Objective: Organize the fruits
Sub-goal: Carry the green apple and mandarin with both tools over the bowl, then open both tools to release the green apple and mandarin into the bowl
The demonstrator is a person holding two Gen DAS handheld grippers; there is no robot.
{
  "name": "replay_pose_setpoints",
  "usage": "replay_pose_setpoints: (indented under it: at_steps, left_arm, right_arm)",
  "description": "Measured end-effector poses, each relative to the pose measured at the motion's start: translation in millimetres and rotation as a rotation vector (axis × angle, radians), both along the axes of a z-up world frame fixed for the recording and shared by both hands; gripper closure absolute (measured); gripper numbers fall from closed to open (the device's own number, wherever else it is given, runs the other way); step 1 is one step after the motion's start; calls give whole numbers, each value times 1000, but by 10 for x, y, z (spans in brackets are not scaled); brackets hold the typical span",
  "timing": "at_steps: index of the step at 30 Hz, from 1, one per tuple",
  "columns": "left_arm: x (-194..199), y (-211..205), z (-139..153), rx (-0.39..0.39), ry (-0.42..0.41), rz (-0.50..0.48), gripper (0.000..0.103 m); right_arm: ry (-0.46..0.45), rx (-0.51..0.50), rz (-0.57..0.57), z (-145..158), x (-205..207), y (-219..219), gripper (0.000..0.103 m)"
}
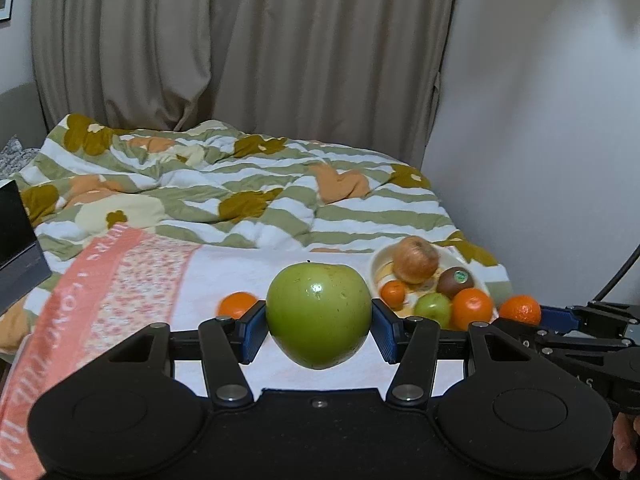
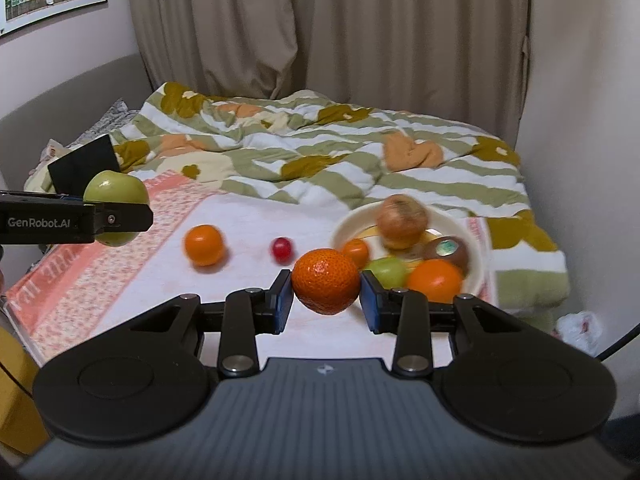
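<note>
My left gripper (image 1: 319,330) is shut on a big green apple (image 1: 319,314) and holds it above the white towel. The right gripper (image 2: 325,300) is shut on an orange mandarin (image 2: 326,282), also off the surface. Each shows in the other's view: the apple (image 2: 116,190) at far left, the mandarin (image 1: 520,309) at far right. A cream plate (image 2: 346,226) at the right holds a brownish round fruit (image 2: 402,220), a kiwi (image 2: 448,252), a small green apple (image 2: 386,272) and two oranges. A loose orange (image 2: 204,245) and a small red fruit (image 2: 282,249) lie on the towel.
A white towel with a pink patterned border (image 2: 120,272) covers the bed's near part. The rumpled green-striped duvet (image 2: 320,152) lies behind it. A black box (image 1: 16,236) sits at the left. A wall is close on the right, with a white bag (image 2: 580,330) on the floor.
</note>
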State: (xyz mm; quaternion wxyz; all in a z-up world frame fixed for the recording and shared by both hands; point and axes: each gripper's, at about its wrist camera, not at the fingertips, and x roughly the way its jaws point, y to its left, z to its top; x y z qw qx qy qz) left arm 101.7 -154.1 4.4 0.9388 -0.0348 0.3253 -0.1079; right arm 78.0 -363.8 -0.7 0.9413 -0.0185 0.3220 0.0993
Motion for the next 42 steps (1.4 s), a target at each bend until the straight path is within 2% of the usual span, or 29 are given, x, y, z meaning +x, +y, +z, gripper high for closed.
replay_pose_setpoints:
  at_steps: [7,15,26,37,39,40,41,42]
  left_arm:
    - [323,-455,-38,3,22,-49,45]
    - [924,-897,-253,22,60,-146,45]
    - [1754,-1175,-718,77,130,-210,45]
    - [2026,-1276,-1047,104,180,-226,44]
    - [2018,-1282,-1044,95,172,-234,33]
    - [2002,-1283,-1025,94,160,-233,15]
    - [1980,-1281,-997,97,144,-229,3]
    - [1954,-1274,-964,100,126,-230,3]
  right_arm:
    - [-1,-9,-57,8,290,-527,52]
    - [25,1,-160,-128,645,-924,52]
    - [106,21,-219,-499,1164,-1136,52]
    - [168,51,-251,-753,1394,-1214,52]
    - [170,53,-253,-768,1409,-1227,52]
    - [171,54,-253,-771,1411,-1229,52]
    - [171,55,-254,-771,1411,-1228,52]
    - [171,55,-254,-770,1412,-1228,52]
